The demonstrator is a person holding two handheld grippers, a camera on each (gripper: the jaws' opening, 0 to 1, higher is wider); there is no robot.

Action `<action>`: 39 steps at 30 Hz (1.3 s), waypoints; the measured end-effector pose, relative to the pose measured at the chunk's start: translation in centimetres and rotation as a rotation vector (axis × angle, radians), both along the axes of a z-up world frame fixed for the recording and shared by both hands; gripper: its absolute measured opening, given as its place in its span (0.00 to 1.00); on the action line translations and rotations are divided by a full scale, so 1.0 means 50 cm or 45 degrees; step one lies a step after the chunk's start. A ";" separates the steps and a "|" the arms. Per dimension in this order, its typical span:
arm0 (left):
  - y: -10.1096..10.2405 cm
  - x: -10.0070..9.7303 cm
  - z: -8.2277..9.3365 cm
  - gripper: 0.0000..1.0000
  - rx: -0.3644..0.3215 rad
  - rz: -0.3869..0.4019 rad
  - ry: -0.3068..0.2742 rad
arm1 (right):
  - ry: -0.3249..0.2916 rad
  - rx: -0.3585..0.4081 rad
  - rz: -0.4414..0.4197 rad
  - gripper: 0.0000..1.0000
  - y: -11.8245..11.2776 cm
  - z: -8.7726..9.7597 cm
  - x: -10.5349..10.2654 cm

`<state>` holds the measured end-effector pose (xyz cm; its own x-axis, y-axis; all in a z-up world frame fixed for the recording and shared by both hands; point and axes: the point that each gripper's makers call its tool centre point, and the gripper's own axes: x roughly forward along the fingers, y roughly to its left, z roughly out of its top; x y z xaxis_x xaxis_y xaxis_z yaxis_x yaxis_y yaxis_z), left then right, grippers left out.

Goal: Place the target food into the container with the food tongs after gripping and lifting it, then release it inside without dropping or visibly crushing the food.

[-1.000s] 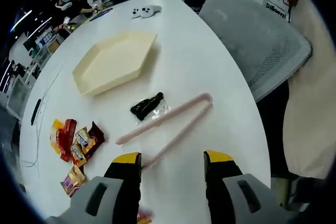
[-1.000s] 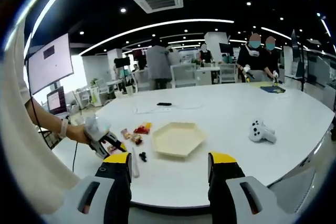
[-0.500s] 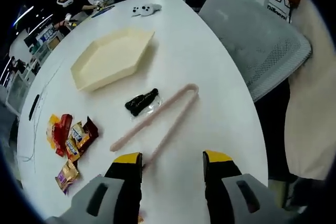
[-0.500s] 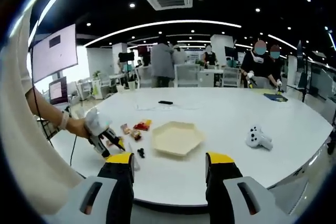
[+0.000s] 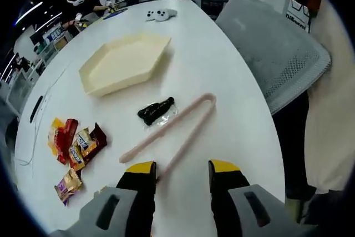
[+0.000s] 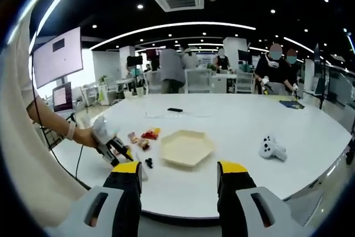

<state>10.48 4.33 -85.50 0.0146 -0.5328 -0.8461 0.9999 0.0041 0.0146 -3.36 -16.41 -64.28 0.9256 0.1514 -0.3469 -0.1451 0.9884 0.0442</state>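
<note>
Pink food tongs (image 5: pixel 176 126) lie on the white table (image 5: pixel 222 65), hinge end far right, tips toward me. One tong tip ends just beside the left jaw of my left gripper (image 5: pixel 182 168), which hovers open above it and holds nothing. A dark piece of food in clear wrap (image 5: pixel 155 111) rests beside the tongs. Beyond it sits the empty cream hexagonal tray (image 5: pixel 123 62). My right gripper (image 6: pixel 180 169) is open and empty, well back from the table edge. From there I see the tray (image 6: pixel 187 147), the dark food (image 6: pixel 150 164) and the left gripper (image 6: pixel 111 148) in a hand.
Several snack packets (image 5: pixel 75 145) lie left of the tongs. A white game controller (image 5: pixel 160 13) sits at the far end, also seen as the controller (image 6: pixel 272 148). A grey mesh chair (image 5: pixel 272 48) stands at the table's right edge. People stand at far desks.
The left gripper's jaws have drawn slightly closer together and the left view has shifted a little over the tongs. The right gripper view is almost unchanged.
</note>
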 end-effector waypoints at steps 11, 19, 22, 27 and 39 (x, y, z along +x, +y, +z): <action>0.009 0.005 -0.001 0.15 0.039 -0.092 0.015 | 0.004 0.007 -0.025 0.55 0.004 -0.006 0.003; 0.009 0.006 -0.001 0.11 0.046 -0.138 0.009 | -0.019 0.077 -0.061 0.55 0.022 -0.006 -0.013; 0.010 0.004 -0.002 0.09 0.053 -0.161 0.005 | -0.022 0.078 -0.065 0.55 0.027 -0.005 -0.013; 0.010 -0.002 -0.003 0.05 0.068 -0.190 -0.008 | -0.027 0.086 -0.079 0.55 0.035 -0.007 -0.014; 0.007 -0.006 -0.005 0.01 0.076 -0.196 -0.019 | -0.005 0.113 -0.101 0.55 0.046 -0.016 -0.032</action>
